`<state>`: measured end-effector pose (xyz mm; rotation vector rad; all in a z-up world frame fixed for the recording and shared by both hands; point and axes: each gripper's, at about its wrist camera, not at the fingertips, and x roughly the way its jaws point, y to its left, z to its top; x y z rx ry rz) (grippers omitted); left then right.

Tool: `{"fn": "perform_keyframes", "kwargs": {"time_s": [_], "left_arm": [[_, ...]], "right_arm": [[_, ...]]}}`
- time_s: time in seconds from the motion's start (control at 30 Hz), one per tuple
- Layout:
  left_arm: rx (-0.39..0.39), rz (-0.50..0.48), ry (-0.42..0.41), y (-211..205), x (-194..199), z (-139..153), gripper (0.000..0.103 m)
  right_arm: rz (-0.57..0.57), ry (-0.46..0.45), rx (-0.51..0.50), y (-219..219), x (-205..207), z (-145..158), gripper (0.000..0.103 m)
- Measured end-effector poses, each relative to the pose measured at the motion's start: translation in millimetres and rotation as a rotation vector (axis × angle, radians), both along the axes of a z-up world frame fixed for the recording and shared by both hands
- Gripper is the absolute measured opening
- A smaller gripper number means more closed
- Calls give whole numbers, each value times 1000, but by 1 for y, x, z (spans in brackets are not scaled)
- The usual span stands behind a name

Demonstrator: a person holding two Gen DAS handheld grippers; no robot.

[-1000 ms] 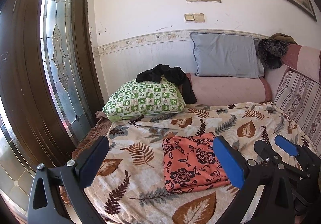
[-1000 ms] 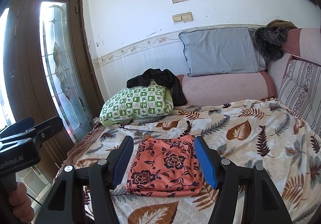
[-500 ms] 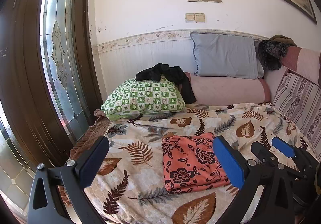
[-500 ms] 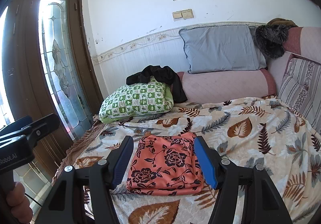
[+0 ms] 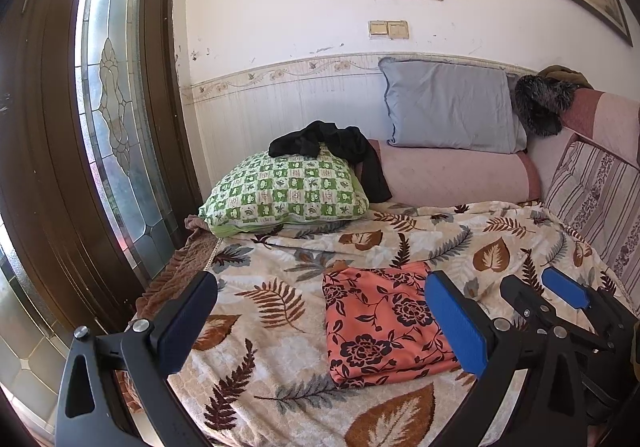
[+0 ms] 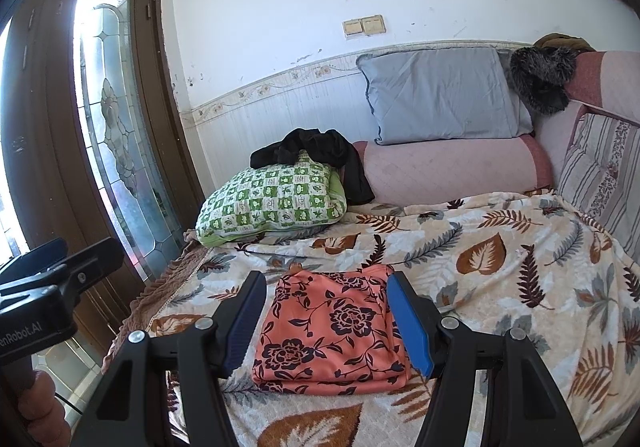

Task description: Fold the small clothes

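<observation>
Folded cloth lies on the blanket; both grippers are held wide and empty above it.

The floral cloth point(image 6: 332, 327) is seen folded flat on the leaf blanket point(image 6: 500, 267), at 12 o'clock between the spread fingers of the right gripper point(image 6: 326, 323). In the left view it sits at 1 o'clock of the left gripper point(image 5: 320, 323). If tidying is wanted, edges should be pressed gently, not dragged. Only the right view shows a hand point(image 6: 36, 403) at 8 o'clock; only the left shows the right gripper's fingers from the side.
</observation>
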<state>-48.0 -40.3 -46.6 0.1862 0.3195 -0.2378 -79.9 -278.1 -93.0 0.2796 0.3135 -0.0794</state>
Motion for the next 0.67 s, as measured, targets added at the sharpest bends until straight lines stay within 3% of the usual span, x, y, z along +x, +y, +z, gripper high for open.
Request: {"fn": "perform_keyframes", "kwargs": {"time_s": [0.67], "left_arm": [[-34, 9, 36, -1, 44, -18, 103]], "right_arm": [[19, 44, 14, -2, 47, -14, 67]]}}
